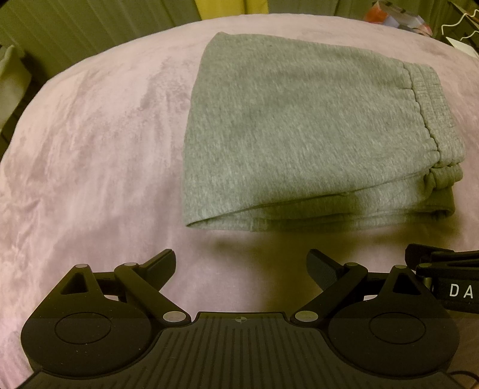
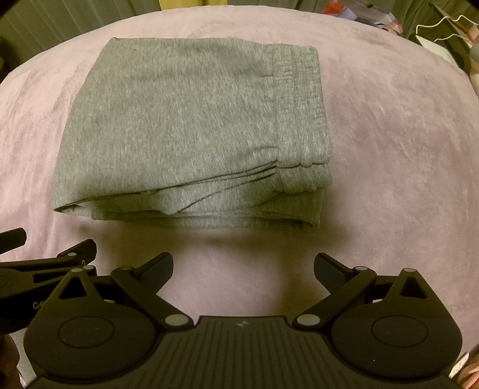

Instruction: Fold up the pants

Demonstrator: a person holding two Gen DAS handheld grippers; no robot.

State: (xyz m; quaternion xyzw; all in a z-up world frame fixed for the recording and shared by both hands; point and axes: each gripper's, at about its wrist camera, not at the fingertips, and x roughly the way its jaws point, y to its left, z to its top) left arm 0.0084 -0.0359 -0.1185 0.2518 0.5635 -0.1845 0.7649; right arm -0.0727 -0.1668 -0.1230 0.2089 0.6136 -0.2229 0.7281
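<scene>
Grey pants (image 1: 305,128) lie folded into a thick rectangular stack on a pink fleece blanket (image 1: 89,167), the ribbed waistband on the right side. In the right wrist view the same pants (image 2: 185,131) show several layered edges facing me. My left gripper (image 1: 241,263) is open, held back from the near edge of the stack with nothing between its fingers. My right gripper (image 2: 244,264) is open too, just short of the stack's near edge and holding nothing. The two grippers sit side by side, each visible at the edge of the other's view.
The pink blanket (image 2: 389,149) spreads wide on both sides of the pants. Green curtains (image 1: 89,27) hang behind it. Cluttered items and a white wire hanger (image 2: 443,30) sit at the far right.
</scene>
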